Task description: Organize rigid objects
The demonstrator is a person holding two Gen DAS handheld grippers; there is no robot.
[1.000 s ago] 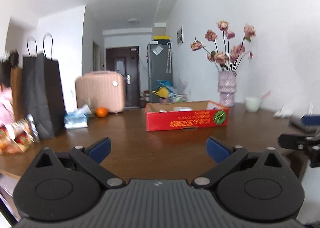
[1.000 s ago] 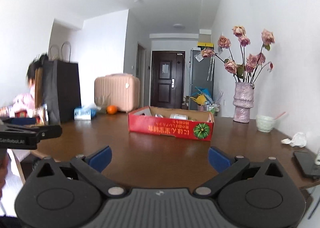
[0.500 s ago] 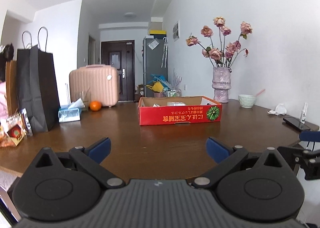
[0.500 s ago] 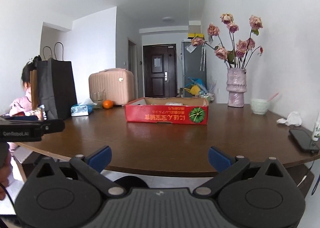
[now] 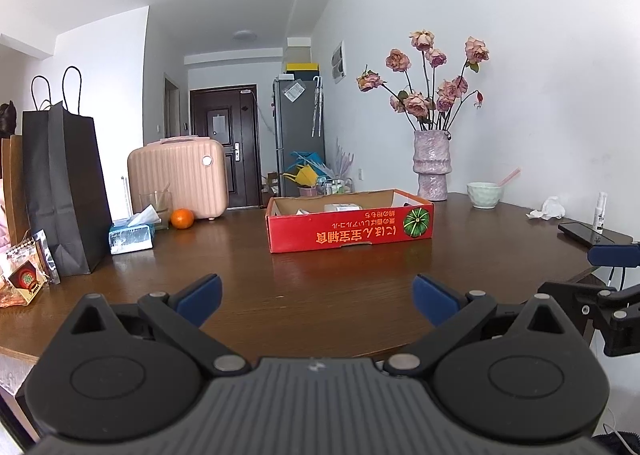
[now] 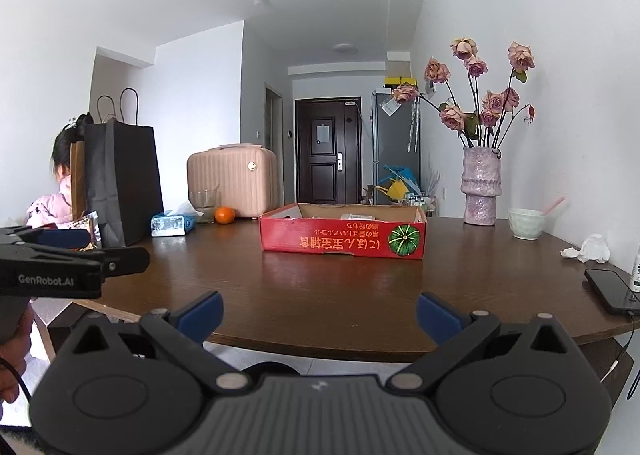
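Left gripper (image 5: 316, 297) and right gripper (image 6: 318, 313), each with jaws spread wide and holding nothing, poised at the near edge of the wooden table (image 5: 340, 279). Straight ahead of both, well beyond the fingertips, stands the red cardboard tray (image 5: 350, 229); its front wall hides most of its contents, of which only pale box tops show. A phone (image 6: 612, 291) lies right of the right jaws, partly cut off.

Glossy dark wood counter (image 5: 248, 267); red printed cardboard box (image 5: 350, 231); matt black paper bag (image 5: 64, 191); rough glazed vase (image 5: 432, 165).
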